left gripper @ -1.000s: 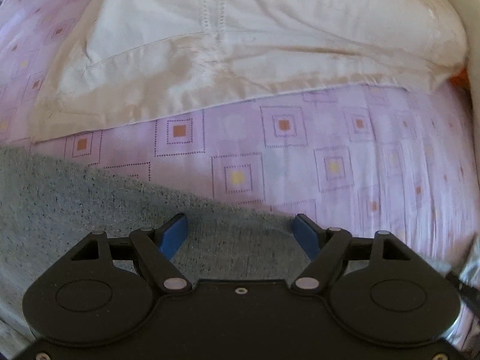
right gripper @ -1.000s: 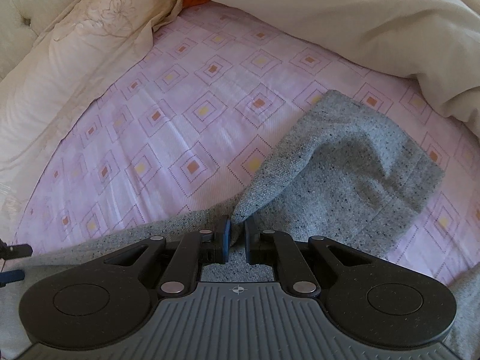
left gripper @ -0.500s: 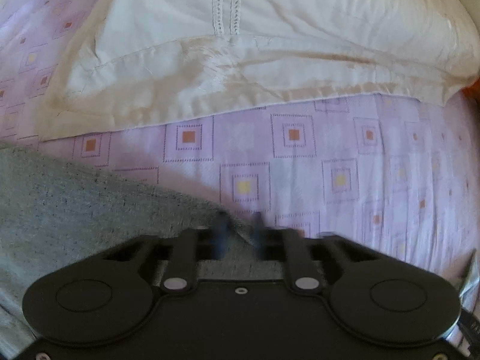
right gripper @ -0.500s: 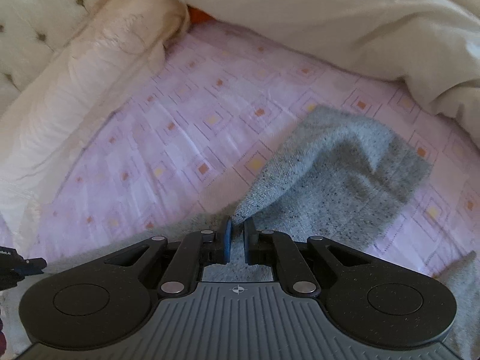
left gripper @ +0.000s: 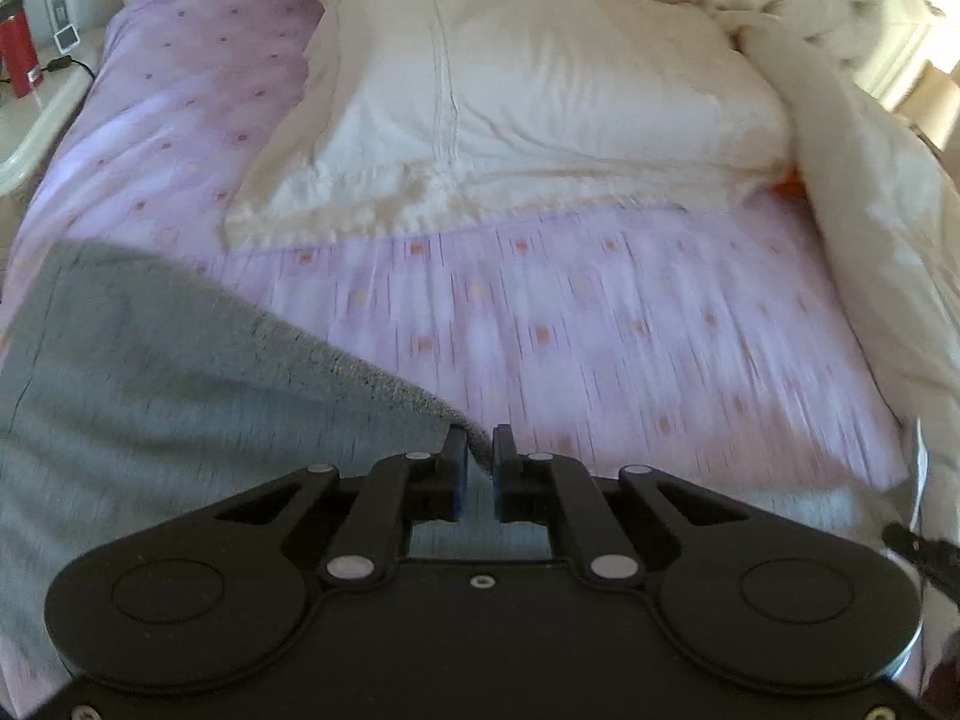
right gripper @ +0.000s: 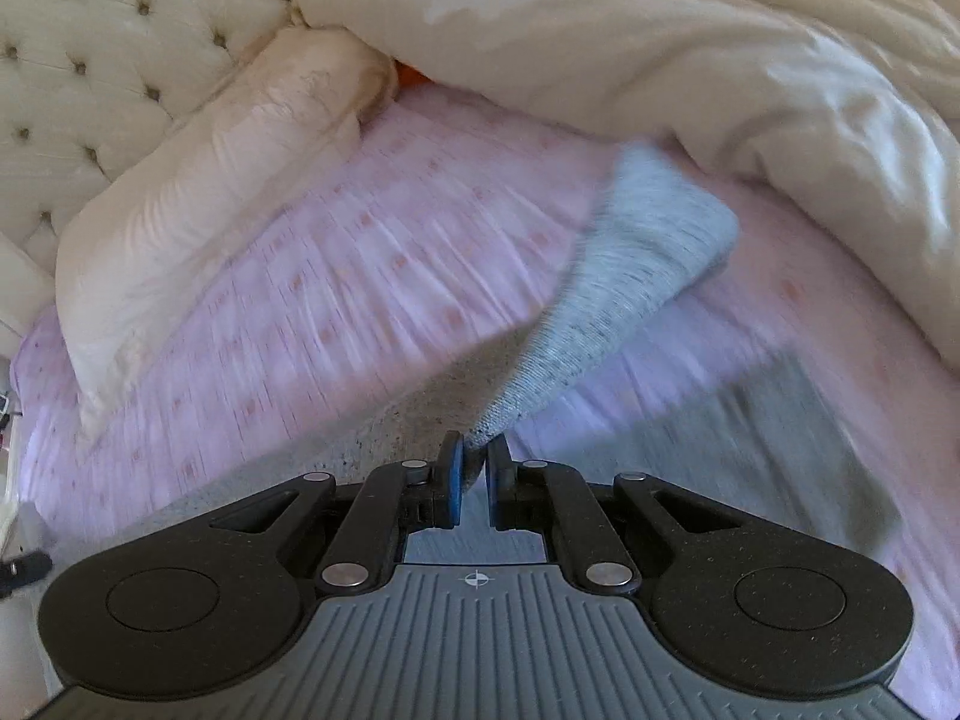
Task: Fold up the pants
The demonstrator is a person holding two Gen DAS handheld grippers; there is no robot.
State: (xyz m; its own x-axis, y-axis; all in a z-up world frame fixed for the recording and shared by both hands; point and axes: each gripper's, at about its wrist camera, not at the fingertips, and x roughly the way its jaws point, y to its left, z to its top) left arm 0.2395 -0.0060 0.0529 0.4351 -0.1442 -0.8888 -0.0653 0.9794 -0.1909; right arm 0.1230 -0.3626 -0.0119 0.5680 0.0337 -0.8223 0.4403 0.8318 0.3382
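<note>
The grey pants (left gripper: pixel 180 372) lie partly on the bed's lilac patterned sheet (left gripper: pixel 600 324), on the near side of the white pillow (left gripper: pixel 528 102), with two edges pulled up off the sheet. The left gripper (left gripper: pixel 478 456) has its fingers (left gripper: pixel 455 468) pinched together on a pants edge, the fabric trailing down and leftward from the grip. The right gripper (right gripper: pixel 473 468) likewise has its fingers (right gripper: pixel 451 474) clamped on the cloth; from there one grey leg (right gripper: pixel 636 276) rises in a taut band, its far end close to the cream duvet (right gripper: pixel 690 60). A second grey portion (right gripper: pixel 798 438) lies flat on the sheet, to the right of that band.

The duvet is heaped along the sheet's right side, next to the pillow. Something small and orange (right gripper: pixel 411 75) shows wedged between pillow and duvet. Behind the pillow stands a tufted cream headboard (right gripper: pixel 108 42). Left of the pillow, past the bed's edge, a nightstand (left gripper: pixel 36 114) carries a red object (left gripper: pixel 15 54) and a dark cable (left gripper: pixel 66 64). Both views are blurred with motion.
</note>
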